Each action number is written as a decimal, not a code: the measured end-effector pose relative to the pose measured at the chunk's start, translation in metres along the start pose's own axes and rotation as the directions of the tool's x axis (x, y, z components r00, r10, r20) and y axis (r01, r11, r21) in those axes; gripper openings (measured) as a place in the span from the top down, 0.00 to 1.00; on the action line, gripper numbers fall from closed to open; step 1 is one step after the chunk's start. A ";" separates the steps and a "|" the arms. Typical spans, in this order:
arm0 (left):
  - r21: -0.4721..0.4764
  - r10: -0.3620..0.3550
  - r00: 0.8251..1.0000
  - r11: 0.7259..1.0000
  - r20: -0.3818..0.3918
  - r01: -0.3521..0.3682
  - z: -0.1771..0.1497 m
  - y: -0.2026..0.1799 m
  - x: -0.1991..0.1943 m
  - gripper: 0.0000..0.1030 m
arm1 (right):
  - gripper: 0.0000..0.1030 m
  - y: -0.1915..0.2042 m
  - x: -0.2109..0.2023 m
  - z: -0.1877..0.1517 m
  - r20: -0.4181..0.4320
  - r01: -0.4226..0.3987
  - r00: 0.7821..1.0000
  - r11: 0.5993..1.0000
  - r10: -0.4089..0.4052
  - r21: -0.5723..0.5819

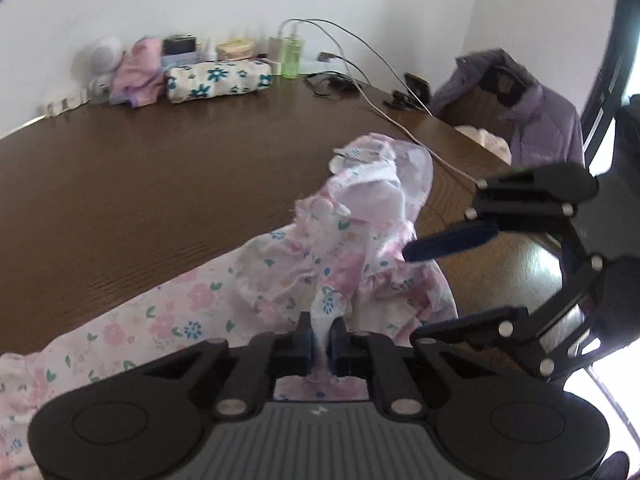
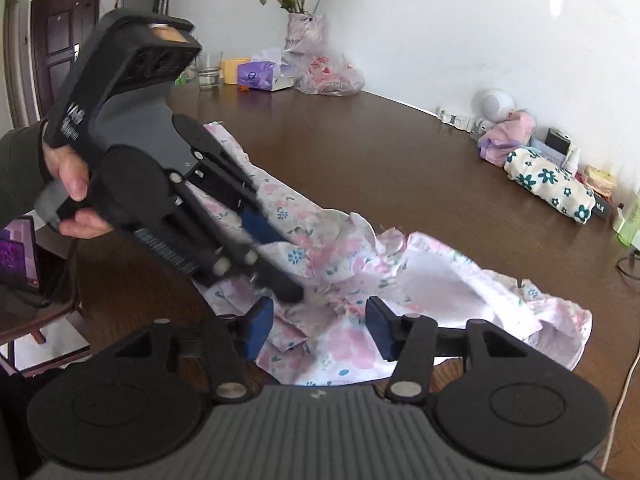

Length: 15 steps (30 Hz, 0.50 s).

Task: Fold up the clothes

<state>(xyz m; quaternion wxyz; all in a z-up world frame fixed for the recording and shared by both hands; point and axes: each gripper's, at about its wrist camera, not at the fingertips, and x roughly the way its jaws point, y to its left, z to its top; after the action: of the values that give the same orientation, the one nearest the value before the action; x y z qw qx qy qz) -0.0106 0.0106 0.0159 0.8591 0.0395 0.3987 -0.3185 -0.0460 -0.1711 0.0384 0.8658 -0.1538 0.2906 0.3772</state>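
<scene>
The left gripper [image 1: 320,340] is found closed on a pinch of the floral garment [image 1: 280,280], thin cloth being seen bunched between its blue pads [image 1: 306,344]; the right gripper [image 2: 320,328] is found with its jaws standing apart, nothing between them, poised just above a rumpled part of the same garment [image 2: 400,280]; the garment is spread and crumpled on the brown wooden table [image 1: 160,168], near the table's edge on the operator's side, one part drawn up into a peak. The fabric is judged light, thin and limp, likely to sag and slip rather than hold a crease; a hold at a hem, seam or corner is judged more secure than one in the loose middle, and two spaced grips are thought needed to keep an edge straight. From the left wrist view the clamped fold is shown closely, with a purple jacket [image 1: 532,120] on a chair and cables [image 1: 360,60] beyond; the garment's full extent is not shown there. From the right wrist view the spread of cloth and its white inner face are shown, together with the operator's hand [image 2: 72,176] on the left gripper [image 2: 280,276], a vase of flowers [image 2: 304,36] and a glass [image 2: 209,70].
</scene>
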 end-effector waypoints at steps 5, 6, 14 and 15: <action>-0.459 -0.167 0.969 0.857 0.184 0.235 -0.022 0.050 -0.014 0.97 | 0.54 -0.003 -0.003 -0.011 0.051 0.009 0.999 0.996 -0.014 0.091; -0.496 -0.178 0.963 0.829 0.205 0.259 -0.027 0.053 -0.013 0.97 | 0.54 -0.004 -0.003 -0.011 0.066 0.011 0.998 0.994 -0.018 0.112; -0.664 -0.283 0.905 0.615 0.318 0.426 -0.047 0.067 -0.010 0.97 | 0.55 0.025 0.027 0.006 0.057 0.156 0.986 0.988 -0.156 0.001; -0.670 -0.260 0.918 0.628 0.299 0.396 -0.048 0.067 -0.011 0.97 | 0.59 0.029 0.031 0.007 0.044 0.177 0.984 0.984 -0.175 -0.023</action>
<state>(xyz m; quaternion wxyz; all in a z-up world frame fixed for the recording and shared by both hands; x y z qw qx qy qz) -0.0089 0.0844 -0.0216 0.7635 -0.4007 0.4148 -0.2905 -0.0480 -0.1315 0.0232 0.8995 -0.1826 0.2525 0.3063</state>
